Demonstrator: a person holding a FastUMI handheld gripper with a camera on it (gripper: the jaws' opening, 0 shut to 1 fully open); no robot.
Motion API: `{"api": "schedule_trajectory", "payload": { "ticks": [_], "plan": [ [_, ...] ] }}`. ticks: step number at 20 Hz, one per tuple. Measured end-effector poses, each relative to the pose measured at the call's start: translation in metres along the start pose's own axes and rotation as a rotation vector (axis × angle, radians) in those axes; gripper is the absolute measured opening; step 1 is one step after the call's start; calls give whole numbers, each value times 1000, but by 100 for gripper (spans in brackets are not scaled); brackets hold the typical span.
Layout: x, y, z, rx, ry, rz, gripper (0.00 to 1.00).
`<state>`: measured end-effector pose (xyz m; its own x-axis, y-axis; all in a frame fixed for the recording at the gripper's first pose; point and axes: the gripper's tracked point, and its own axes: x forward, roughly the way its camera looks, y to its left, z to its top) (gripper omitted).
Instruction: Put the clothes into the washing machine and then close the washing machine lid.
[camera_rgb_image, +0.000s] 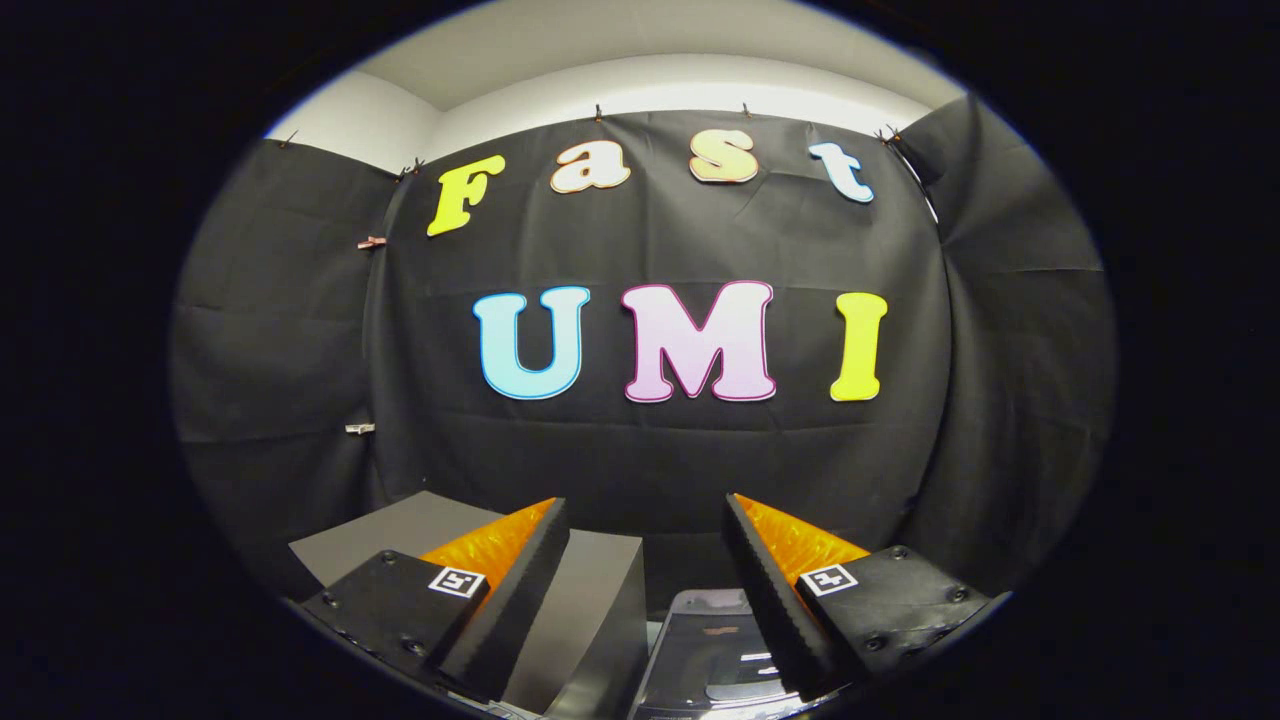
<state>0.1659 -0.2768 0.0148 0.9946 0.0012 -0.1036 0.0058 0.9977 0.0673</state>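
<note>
Between the gripper's (647, 545) wide-spread fingers, which hold nothing, open air runs to the creased cloth wall (660, 450). Below them sits the washing machine (715, 645), its smooth glossy top partly showing, beside a flat grey box-shaped block (590, 600).

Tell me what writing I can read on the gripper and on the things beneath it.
Square markers on the gripper: black-and-white patterns, no words.
Dark glossy lid below the open, empty fingers: faint marks, too blurred to read.
Grey box beside it: no text.
</note>
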Motion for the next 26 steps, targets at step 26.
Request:
{"api": "schedule_trajectory", "payload": {
  "ticks": [26],
  "plan": [
    [5,-21,-14,-25,29,-29,99]
  ]
}}
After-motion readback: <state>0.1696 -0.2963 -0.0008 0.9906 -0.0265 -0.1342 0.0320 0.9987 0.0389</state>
